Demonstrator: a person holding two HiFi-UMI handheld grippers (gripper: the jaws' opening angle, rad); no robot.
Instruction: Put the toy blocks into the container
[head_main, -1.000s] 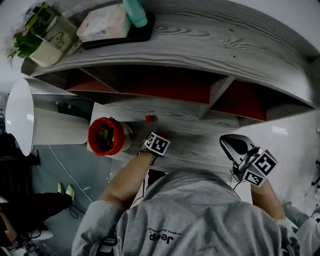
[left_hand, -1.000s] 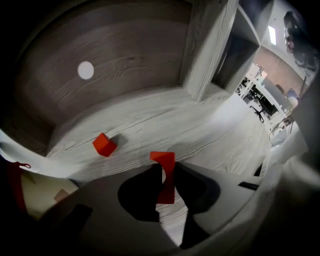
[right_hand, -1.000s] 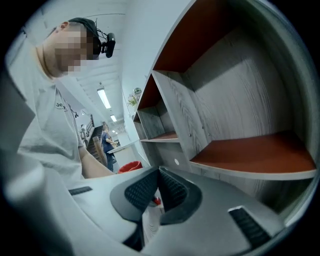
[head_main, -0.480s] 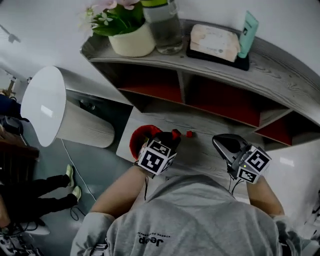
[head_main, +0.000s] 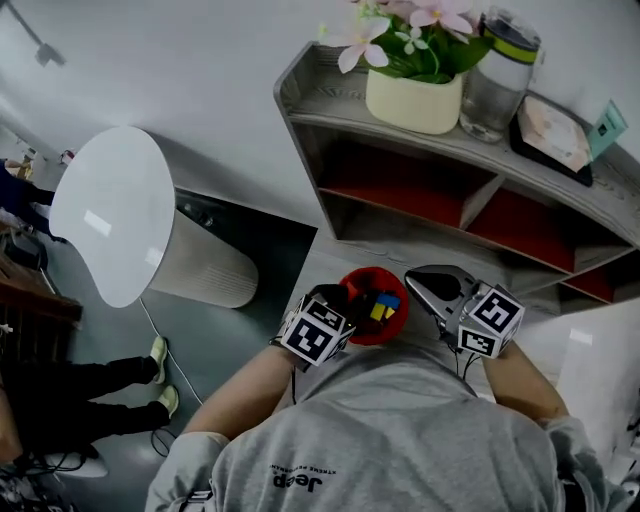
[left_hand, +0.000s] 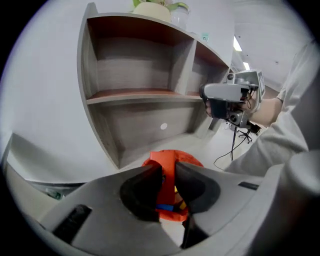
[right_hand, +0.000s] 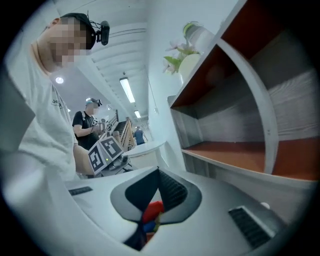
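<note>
Grey shelving (head_main: 400, 140) behind the red container (head_main: 358, 280) carries a flowerpot (head_main: 414, 100) and jar (head_main: 495, 88).

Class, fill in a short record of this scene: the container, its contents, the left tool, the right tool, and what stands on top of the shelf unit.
container: red container, held by its wall
contents: toy blocks, yellow and blue among them
left tool: shut on the container's wall, which stands between its jaws
right tool: jaws together, nothing held
top of shelf unit: potted flowers and a clear jar
</note>
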